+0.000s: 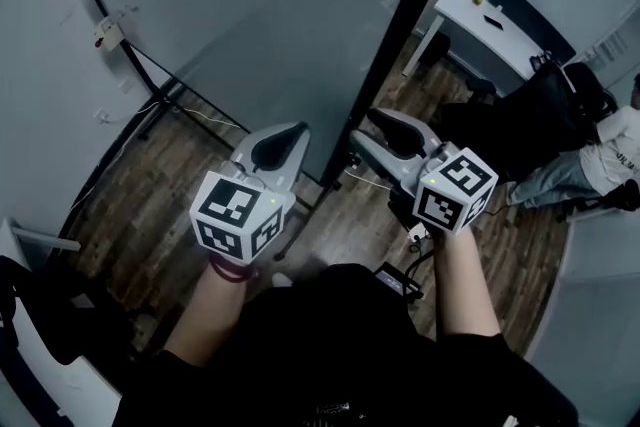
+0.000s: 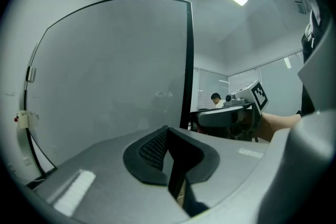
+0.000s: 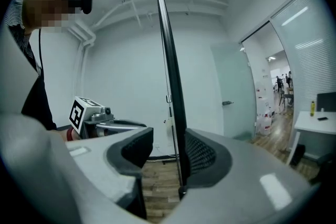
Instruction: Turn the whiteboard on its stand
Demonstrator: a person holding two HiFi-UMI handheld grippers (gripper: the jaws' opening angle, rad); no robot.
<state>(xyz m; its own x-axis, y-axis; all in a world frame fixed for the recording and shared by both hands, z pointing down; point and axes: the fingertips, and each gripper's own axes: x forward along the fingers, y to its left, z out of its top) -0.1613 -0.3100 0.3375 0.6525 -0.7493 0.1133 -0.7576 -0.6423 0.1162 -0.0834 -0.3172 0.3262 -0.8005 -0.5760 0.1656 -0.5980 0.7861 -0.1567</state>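
Observation:
The whiteboard (image 1: 250, 15) is a big grey panel in a black frame, standing upright on its stand over the wooden floor. Its black side edge (image 1: 400, 45) runs down between my two grippers. My right gripper (image 1: 375, 130) straddles that edge. In the right gripper view the edge (image 3: 170, 60) lies against the right-hand pad (image 3: 202, 155) and the other pad stands apart from it, so this gripper (image 3: 169, 136) is open. My left gripper (image 1: 278, 147) is in front of the board's face, shut with nothing between its pads (image 2: 152, 147).
A black stand tube (image 1: 120, 45) and a thin cable (image 1: 210, 120) lie at the board's left. At the upper right are a white desk (image 1: 490, 15), a black office chair (image 1: 540, 115) and a seated person (image 1: 600, 165). A glass door (image 3: 231, 97) stands beyond the board.

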